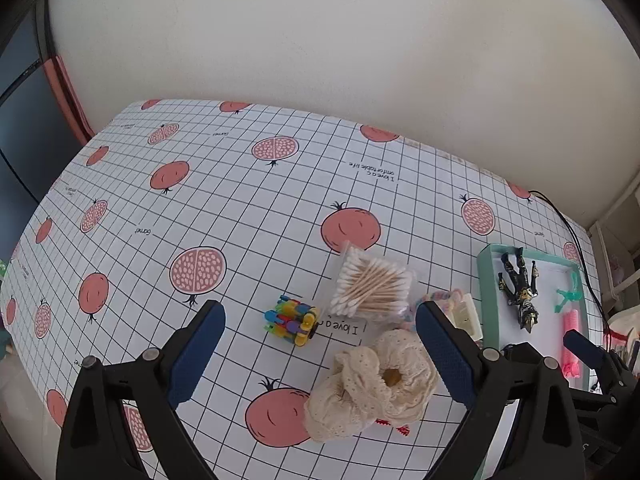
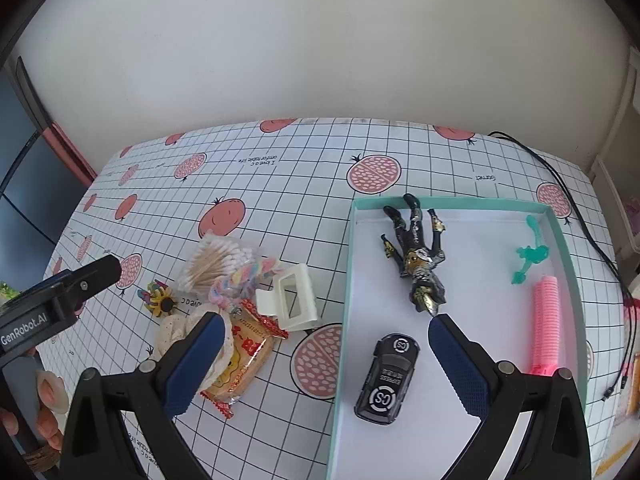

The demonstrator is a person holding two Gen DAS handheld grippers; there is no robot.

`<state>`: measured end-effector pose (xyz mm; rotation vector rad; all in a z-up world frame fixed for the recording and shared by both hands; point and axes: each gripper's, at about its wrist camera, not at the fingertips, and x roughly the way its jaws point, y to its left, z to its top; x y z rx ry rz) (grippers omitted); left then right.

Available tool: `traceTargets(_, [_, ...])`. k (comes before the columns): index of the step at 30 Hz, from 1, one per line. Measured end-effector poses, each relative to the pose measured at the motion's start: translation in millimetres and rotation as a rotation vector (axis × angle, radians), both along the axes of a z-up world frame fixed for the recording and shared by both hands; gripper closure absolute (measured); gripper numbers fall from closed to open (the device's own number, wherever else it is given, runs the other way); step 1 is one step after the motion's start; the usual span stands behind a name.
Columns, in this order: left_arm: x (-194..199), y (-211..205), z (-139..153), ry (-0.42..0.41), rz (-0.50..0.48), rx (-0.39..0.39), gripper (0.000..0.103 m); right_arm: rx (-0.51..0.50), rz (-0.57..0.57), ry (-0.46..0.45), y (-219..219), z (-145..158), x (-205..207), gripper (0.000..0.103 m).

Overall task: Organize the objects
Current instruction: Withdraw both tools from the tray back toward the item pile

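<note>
My left gripper (image 1: 320,344) stands open above a cream lace scrunchie (image 1: 376,384). Just beyond it lie a colourful block toy (image 1: 292,322), a bag of cotton swabs (image 1: 372,288) and a white hair claw (image 1: 466,316). My right gripper (image 2: 328,360) is open over the left wall of the teal tray (image 2: 348,280). A black toy car (image 2: 388,380) lies inside the tray between the fingers, untouched. The tray also holds a dark action figure (image 2: 420,256), a green plastic piece (image 2: 530,258) and a pink roller (image 2: 546,320). A snack packet (image 2: 244,356) lies left of the tray.
A pastel braided band (image 2: 244,278) rests between the swabs and the hair claw (image 2: 288,300). A black cable (image 2: 580,220) runs along the table's right edge. A person's hand (image 2: 48,396) holds the left gripper's handle. A white wall stands behind the pomegranate-print tablecloth (image 1: 240,200).
</note>
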<state>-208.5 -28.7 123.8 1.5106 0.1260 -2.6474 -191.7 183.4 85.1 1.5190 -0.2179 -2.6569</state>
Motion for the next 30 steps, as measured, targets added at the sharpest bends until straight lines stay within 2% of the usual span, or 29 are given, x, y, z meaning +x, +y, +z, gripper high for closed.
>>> traceTargets(4, [-4,-10,-19,-0.065,0.004,0.017,0.007,0.008,-0.005,-0.014,-8,-9,-6,0.000])
traceTargets(10, [-10,0,-55,-0.180,-0.034,0.025,0.007,0.018,-0.043,-0.043,-5,-24,-12,0.000])
traceTargets(19, [-8,23,-74,-0.248,-0.118,0.036,0.007,0.016,-0.061,-0.047,0,-28,-11,0.000])
traceTargets(30, [-5,30,-89,-0.282,-0.145,-0.076,0.007,0.021,-0.035,-0.049,-8,-29,-9,0.000])
